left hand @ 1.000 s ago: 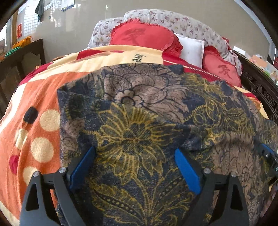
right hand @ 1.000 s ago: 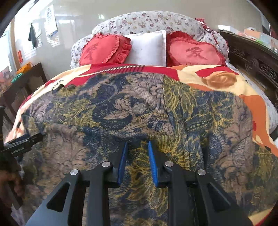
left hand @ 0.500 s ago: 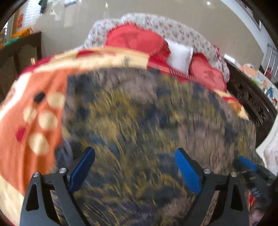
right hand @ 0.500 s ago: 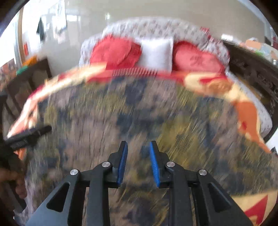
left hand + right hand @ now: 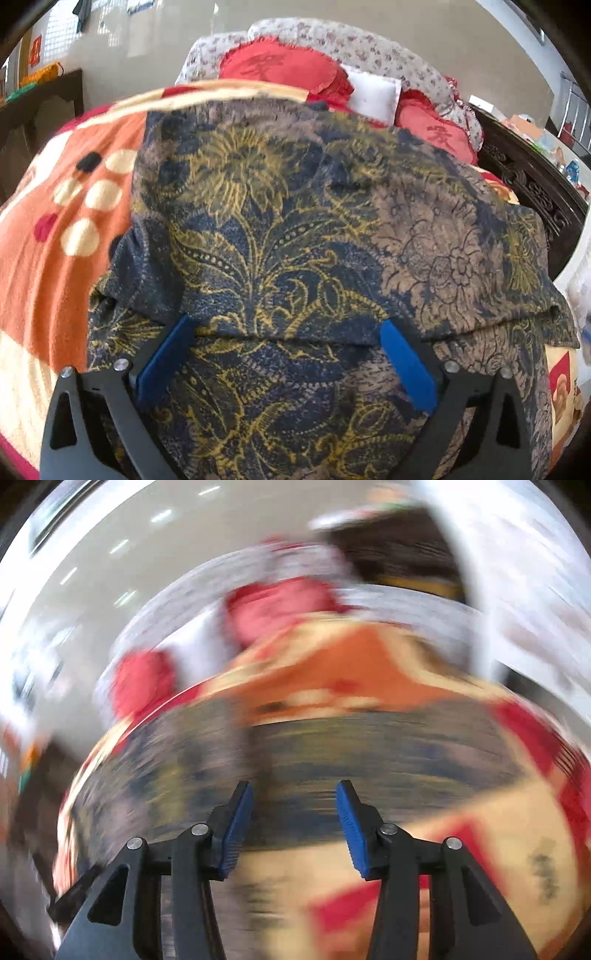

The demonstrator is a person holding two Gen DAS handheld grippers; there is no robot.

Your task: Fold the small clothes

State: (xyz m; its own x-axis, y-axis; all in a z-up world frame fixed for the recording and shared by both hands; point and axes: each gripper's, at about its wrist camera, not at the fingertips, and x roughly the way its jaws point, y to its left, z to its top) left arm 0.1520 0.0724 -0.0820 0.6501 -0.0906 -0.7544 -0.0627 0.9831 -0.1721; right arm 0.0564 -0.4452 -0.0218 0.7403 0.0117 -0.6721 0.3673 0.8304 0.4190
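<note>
Since a second ago the garment (image 5: pixel 295 229) has been doubled over on the bed (image 5: pixel 55 258), its folded edge lying just ahead of the left gripper (image 5: pixel 284 332), whose fingers spread wide, empty. The right gripper (image 5: pixel 295 797) swings away, fingers opening on nothing, likely having released the cloth.

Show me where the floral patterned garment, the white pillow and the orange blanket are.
floral patterned garment (image 5: pixel 295 236): left wrist view, on the middle of its folded-over upper layer.
white pillow (image 5: pixel 375 96): left wrist view, on its visible front face.
orange blanket (image 5: pixel 55 258): left wrist view, on the bare orange part left of the garment.
</note>
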